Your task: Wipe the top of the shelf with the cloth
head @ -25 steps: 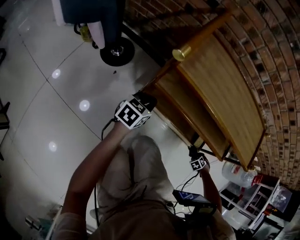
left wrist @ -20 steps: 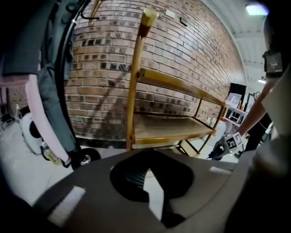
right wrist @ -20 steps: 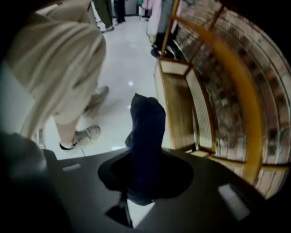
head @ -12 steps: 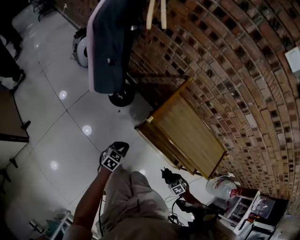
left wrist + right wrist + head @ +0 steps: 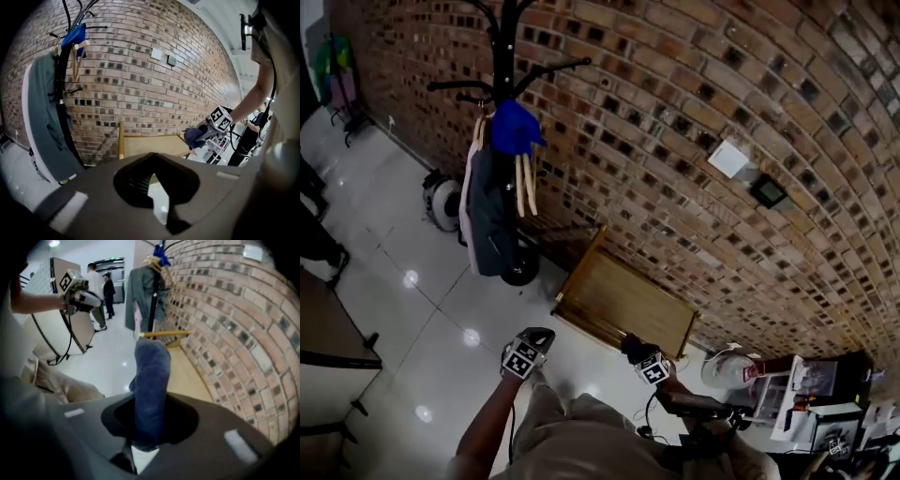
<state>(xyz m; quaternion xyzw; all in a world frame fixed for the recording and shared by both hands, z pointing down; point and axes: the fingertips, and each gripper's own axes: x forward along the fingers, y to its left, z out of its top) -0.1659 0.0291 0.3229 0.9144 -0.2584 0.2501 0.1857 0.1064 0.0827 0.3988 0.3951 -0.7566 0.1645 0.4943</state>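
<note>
Two tools: we hold one in each hand, both reaching out toward the wooden shelf point(image 5: 623, 305).
Left tool point(image 5: 536, 336): closed, its jaws drawn together with nothing between them; only a sliver of pale floor point(image 5: 412, 281) shows past them.
Right tool point(image 5: 633, 352): clamped on the blue cloth point(image 5: 151, 376), which stands up out of the jaws as a thick folded roll.
Cloth position: in the right tool's grip, raised in the air near the shelf's closest corner, and ahead and to the right of the left tool.
Shelf: low, light wood with a raised rail at one end; its top lies ahead of the right tool and slightly to its right, and straight ahead of the left tool.
Brick wall point(image 5: 694, 112): behind the shelf, running along the right tool's right side.
Coat stand point(image 5: 502, 37): ahead and to the left of the left tool, with a grey jacket point(image 5: 492, 225) hanging from it and a blue item point(image 5: 516, 127) above that.
Floor: glossy white tiles below both tools.
</note>
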